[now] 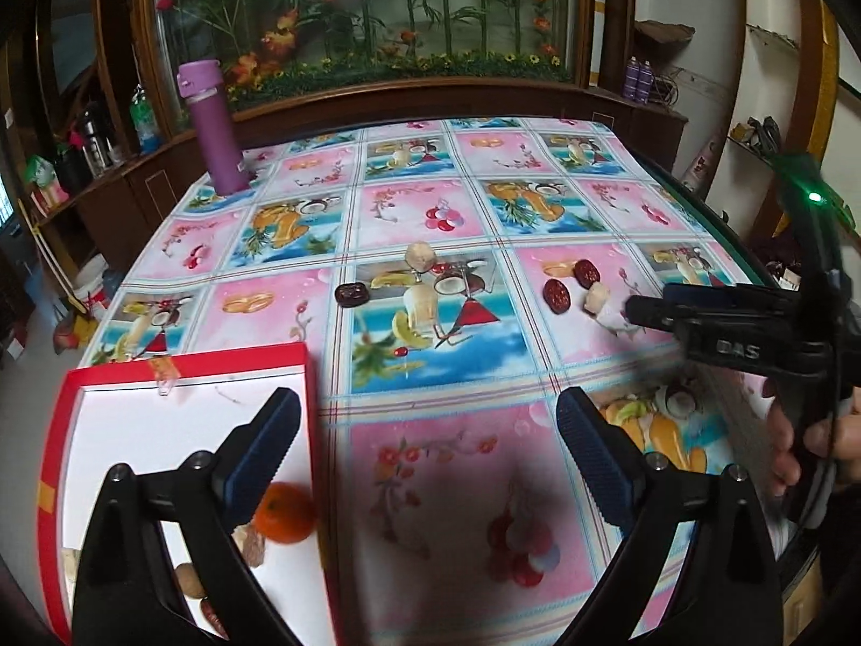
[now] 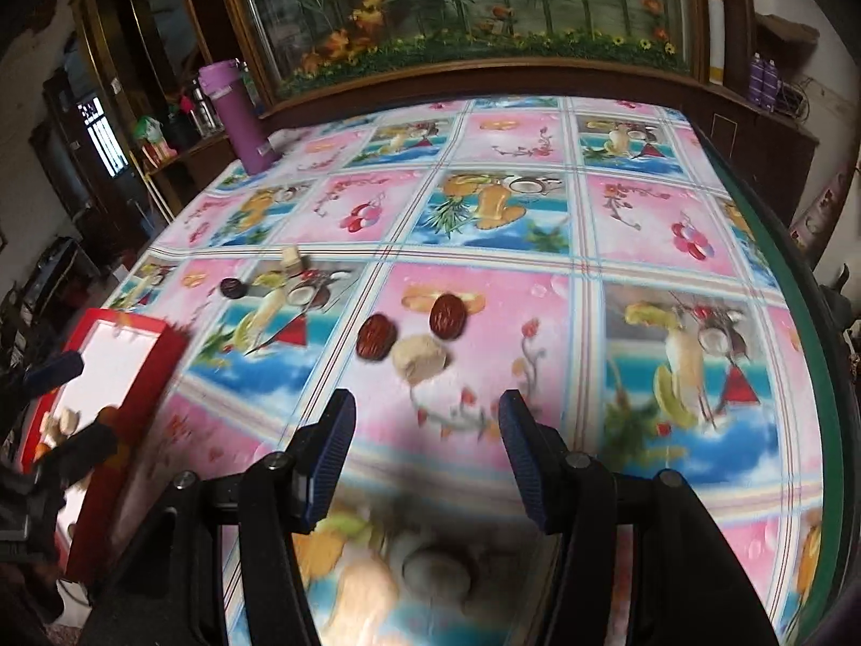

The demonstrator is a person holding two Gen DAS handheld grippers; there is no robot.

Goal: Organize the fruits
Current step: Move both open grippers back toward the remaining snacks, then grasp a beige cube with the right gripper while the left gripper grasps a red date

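A red box (image 1: 309, 430) with a white inside lies at the table's near left and holds a tangerine (image 1: 285, 511) and a few nuts. My left gripper (image 1: 430, 430) hangs wide open and empty, its left finger over the box. Two red dates (image 2: 376, 336) (image 2: 446, 316) and a pale piece (image 2: 420, 358) lie together on the cloth, just ahead of my right gripper (image 2: 428, 430). It is open with nothing between its fingers. Farther left are a dark date (image 2: 232, 287) and a pale nut (image 2: 290, 258). In the left wrist view, the right gripper (image 1: 632, 312) reaches in beside the red dates (image 1: 557, 296).
A purple bottle (image 1: 212, 129) stands at the table's far left corner. A fruit-print cloth (image 2: 484, 215) covers the table, whose green edge (image 2: 796, 296) runs down the right. A wooden cabinet with a glass plant display (image 1: 376, 16) stands behind. A hand (image 1: 807, 441) holds the right gripper.
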